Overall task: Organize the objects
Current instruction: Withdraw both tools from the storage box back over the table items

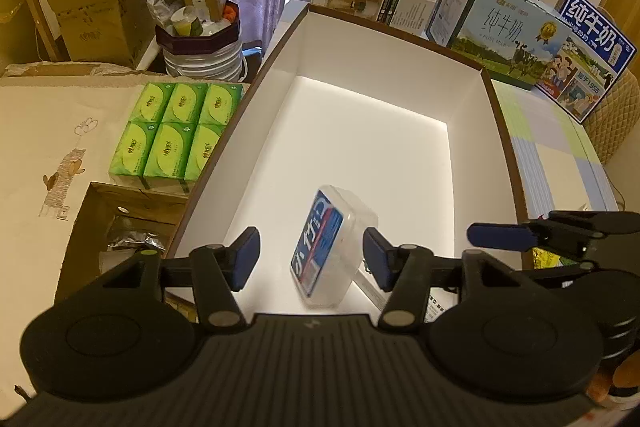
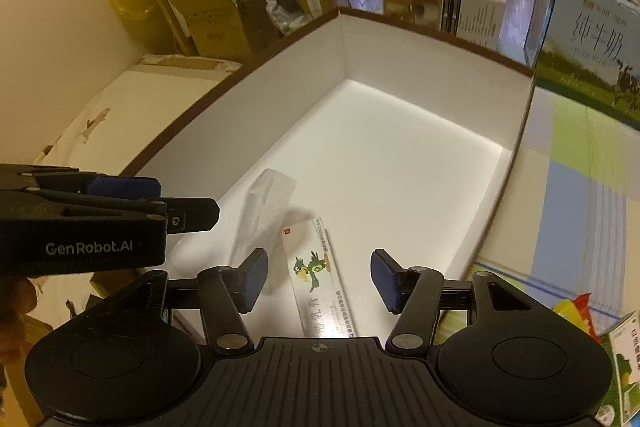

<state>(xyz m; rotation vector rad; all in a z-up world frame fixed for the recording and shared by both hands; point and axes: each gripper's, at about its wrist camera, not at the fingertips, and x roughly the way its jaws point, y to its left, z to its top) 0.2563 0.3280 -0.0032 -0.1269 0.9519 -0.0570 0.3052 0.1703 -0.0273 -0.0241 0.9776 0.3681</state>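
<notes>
The left gripper [image 1: 311, 259] has its jaws partly open, and the clear plastic case with a blue label [image 1: 330, 247] lies between them at the bottom centre of the left wrist view, on the floor of the white box [image 1: 256, 131]; the pads stand clear of it. The right gripper [image 2: 319, 281] likewise has jaws partly open and grips nothing: the long carton printed with a green bird [image 2: 318, 283] lies between them at the bottom centre of the right wrist view, on the box floor, with the clear case blurred just to its left. Outward, the box's brown rim frames both views. To its left, in the left wrist view, lie green tissue packs [image 1: 176, 135] on the bench [image 1: 60, 131]; milk cartons [image 1: 504, 27] stand at upper right
</notes>
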